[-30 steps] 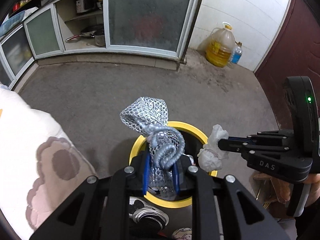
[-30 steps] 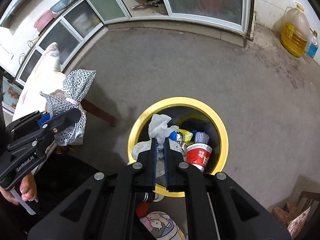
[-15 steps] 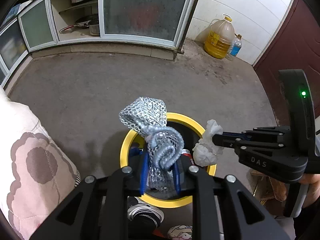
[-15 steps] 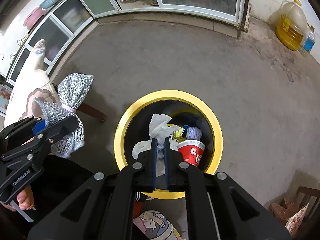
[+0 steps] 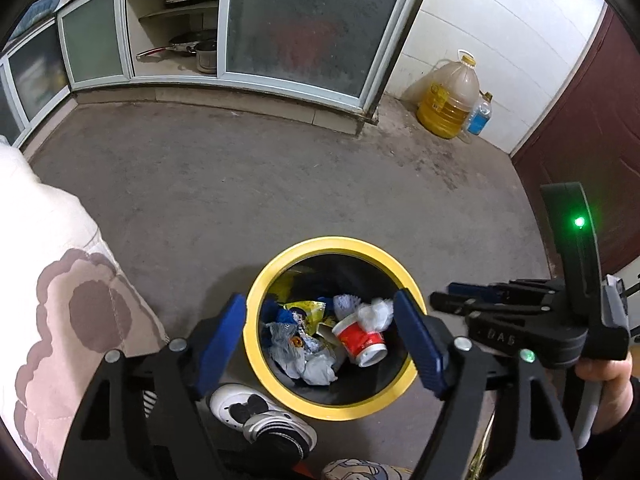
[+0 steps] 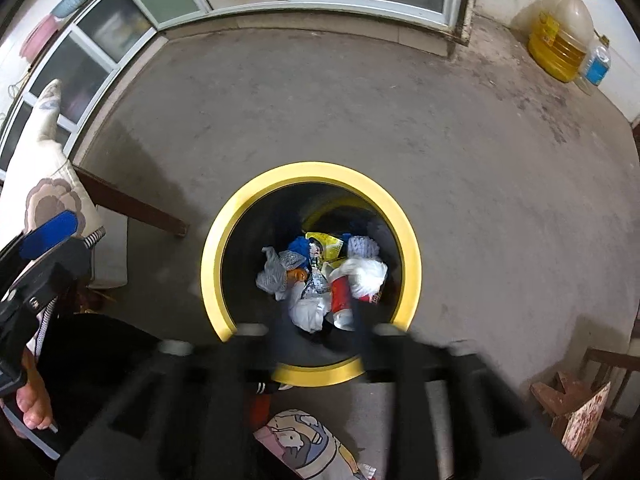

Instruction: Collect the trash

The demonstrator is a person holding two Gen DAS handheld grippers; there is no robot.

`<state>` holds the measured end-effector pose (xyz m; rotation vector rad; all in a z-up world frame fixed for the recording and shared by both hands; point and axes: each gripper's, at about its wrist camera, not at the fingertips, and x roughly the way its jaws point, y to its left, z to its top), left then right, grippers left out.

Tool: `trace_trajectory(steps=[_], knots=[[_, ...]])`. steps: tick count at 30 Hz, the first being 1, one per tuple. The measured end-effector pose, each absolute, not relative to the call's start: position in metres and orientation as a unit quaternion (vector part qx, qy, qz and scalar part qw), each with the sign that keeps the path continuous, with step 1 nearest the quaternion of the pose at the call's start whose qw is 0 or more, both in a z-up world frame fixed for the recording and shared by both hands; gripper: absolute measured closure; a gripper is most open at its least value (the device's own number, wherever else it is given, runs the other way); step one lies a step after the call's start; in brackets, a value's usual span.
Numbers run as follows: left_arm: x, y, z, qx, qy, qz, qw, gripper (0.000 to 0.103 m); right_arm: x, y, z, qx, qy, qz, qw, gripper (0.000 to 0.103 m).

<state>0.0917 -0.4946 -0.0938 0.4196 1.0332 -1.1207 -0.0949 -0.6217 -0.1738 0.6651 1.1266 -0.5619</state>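
Your left hand-held gripper [image 5: 320,328] stands wide and empty over the yellow-rimmed bin [image 5: 276,276], jaws just opened; your right hand-held gripper [image 6: 316,328], likewise just parted, holds nothing; the white tissue [image 6: 366,276] lies inside at 2 o'clock atop the red cup [image 6: 340,296].

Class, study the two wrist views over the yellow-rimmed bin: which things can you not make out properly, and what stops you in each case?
- Right gripper: its fingers are smeared by motion blur in the right wrist view.
- Bin: its bottom is buried under the trash in both views; the left gripper covers the near rim.
- Red cup: label print too small to read.
- Cabinet: frosted glass hides the contents.
- Shoe: partly behind the left gripper's frame.
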Motion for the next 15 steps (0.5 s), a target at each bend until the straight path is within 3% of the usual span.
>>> trace_trajectory(steps=[1, 5, 8, 12, 15], knots=[[0.091, -0.493, -0.092, 0.188, 0.463, -0.504, 0.704, 0.029, -0.098, -0.622, -0.171, 0.313, 0.506, -0.262, 0.76, 0.036], [0.089, -0.482, -0.081, 0.178, 0.452, -0.512, 0.708, 0.029, -0.102, -0.616, -0.159, 0.306, 0.5, -0.272, 0.763, 0.039], [0.09, -0.47, -0.073, 0.17, 0.443, -0.51, 0.718, 0.024, -0.107, -0.609, -0.152, 0.304, 0.501, -0.272, 0.763, 0.038], [0.091, -0.45, -0.062, 0.156, 0.433, -0.51, 0.727, 0.021, -0.116, -0.594, -0.142, 0.304, 0.489, -0.278, 0.769, 0.02], [0.092, -0.427, -0.052, 0.136, 0.427, -0.514, 0.731, 0.014, -0.124, -0.581, -0.135, 0.315, 0.473, -0.288, 0.77, 0.017]])
